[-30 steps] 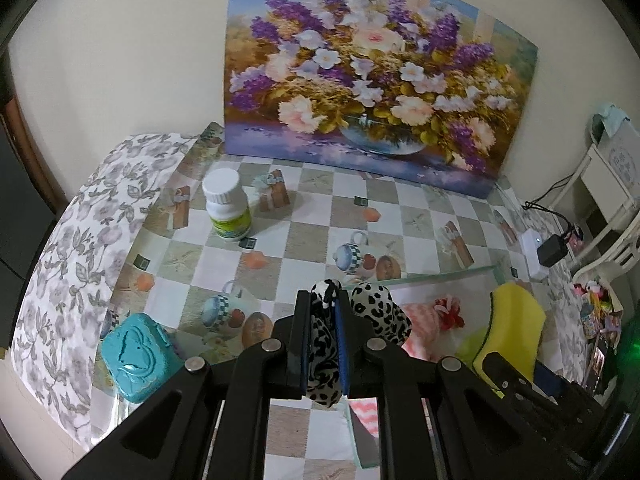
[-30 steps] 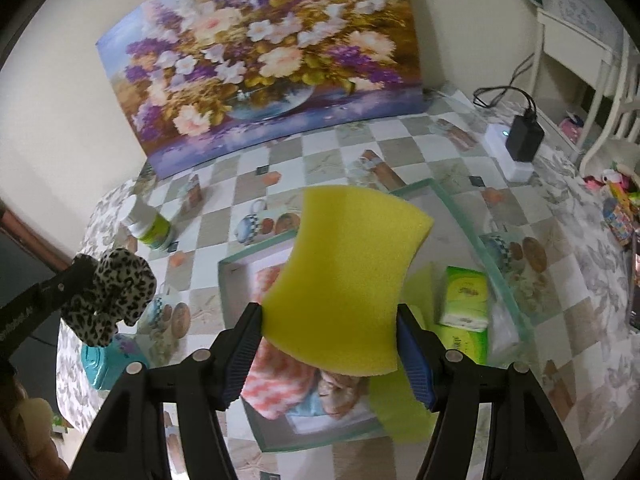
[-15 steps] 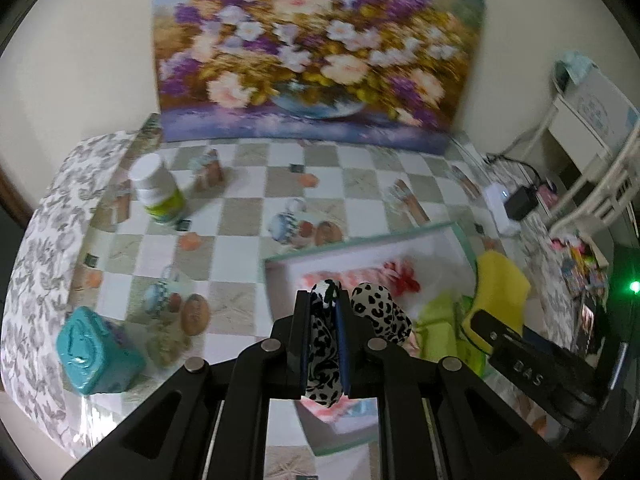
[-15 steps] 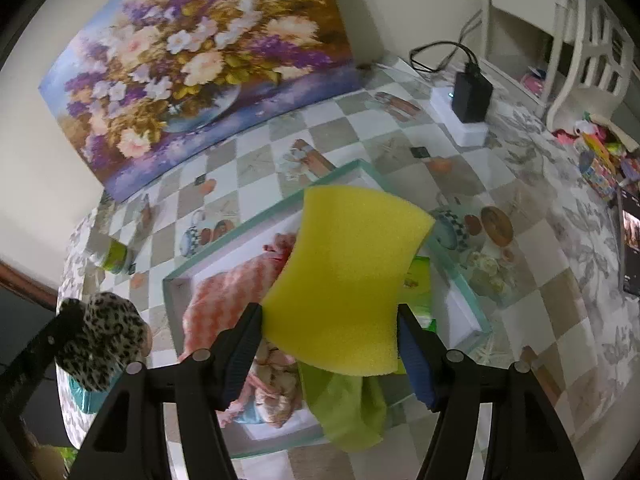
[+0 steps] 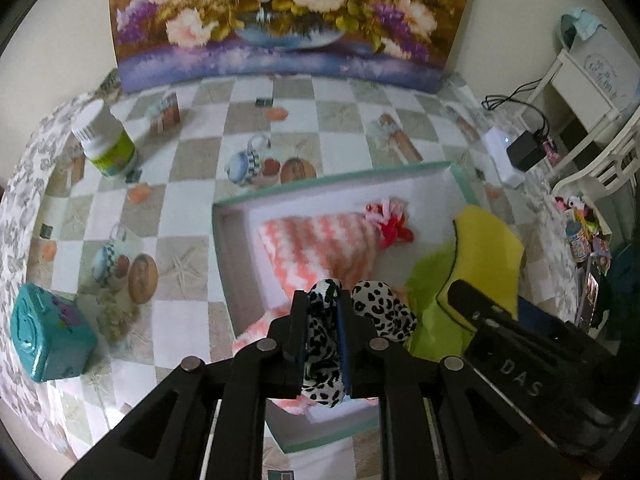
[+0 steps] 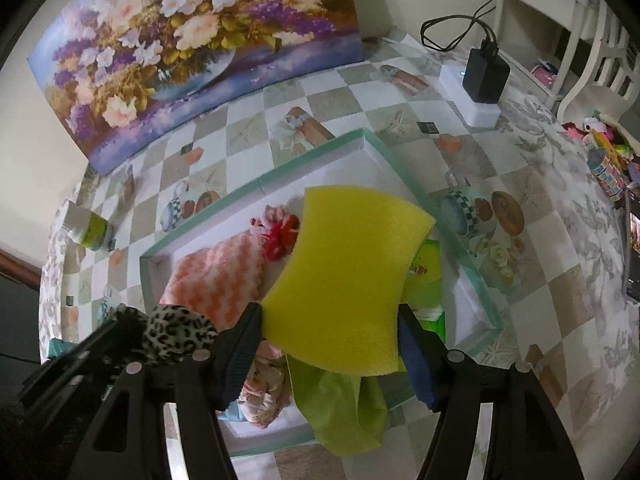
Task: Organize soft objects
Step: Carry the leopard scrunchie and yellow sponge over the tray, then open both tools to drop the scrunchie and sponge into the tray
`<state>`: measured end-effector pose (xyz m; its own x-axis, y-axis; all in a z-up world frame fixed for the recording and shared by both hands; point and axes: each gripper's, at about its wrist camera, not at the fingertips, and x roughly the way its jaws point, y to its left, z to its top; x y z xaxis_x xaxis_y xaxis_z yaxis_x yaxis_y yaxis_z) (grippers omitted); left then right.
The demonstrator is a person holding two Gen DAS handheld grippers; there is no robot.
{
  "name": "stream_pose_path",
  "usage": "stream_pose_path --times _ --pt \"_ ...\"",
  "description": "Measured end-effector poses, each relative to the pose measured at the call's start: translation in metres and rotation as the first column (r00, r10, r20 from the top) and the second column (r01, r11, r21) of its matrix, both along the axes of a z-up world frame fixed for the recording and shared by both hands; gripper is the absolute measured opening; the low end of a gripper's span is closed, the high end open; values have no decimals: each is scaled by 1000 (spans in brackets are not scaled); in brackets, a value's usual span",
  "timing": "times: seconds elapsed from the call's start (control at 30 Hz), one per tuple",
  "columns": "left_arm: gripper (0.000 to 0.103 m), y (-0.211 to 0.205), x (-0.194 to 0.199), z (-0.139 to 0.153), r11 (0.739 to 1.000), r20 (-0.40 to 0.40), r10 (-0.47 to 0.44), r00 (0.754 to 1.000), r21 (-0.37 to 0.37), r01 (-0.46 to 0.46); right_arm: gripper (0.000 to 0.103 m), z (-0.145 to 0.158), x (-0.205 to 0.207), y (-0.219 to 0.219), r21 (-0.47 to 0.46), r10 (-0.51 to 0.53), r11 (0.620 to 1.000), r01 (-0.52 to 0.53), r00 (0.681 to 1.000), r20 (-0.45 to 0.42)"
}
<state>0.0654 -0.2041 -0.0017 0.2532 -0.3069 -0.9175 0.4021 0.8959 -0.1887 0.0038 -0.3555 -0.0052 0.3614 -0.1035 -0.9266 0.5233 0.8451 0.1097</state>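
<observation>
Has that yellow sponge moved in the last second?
Yes. The yellow sponge, held by the right gripper, has travelled forward over the green-rimmed tray, farther in than before.

Both the left gripper [image 5: 323, 312] and the right gripper [image 6: 328, 354] are matte black plastic linkages with silver round screws at the pivots. Blue ribbed pads line the jaws. White letters "DAS" mark the right gripper's side.

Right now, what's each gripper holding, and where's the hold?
Left gripper: leopard scrunchie, one side of the loop pinched. Right gripper: yellow sponge, clamped across its lower side edges.
</observation>
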Motion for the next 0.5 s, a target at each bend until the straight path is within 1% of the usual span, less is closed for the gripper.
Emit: stream_pose_path --times 0.2,0.27,0.37,0.47,0.5 --pt "35 -1 2 -15 999 -23 1 1000 40 0 70 -4 2 0 1 3 1000 -3 1000 -16" --pt "37 -1 5 -24 998 -46 9 999 57 -7 71 -8 4 0 3 4 1000 -4 999 -31" --pt "38 1 8 -33 998 -81 29 996 65 -23 73 -12 5 0 4 6 1000 -6 999 -48" --pt "49 4 9 -33 997 -86 38 996 67 -33 74 -13 6 -1 -1 5 1000 -5 998 -57" --pt "53 5 9 -32 997 -83 42 996 69 -36 77 -13 6 -1 -3 5 1000 -5 998 -59"
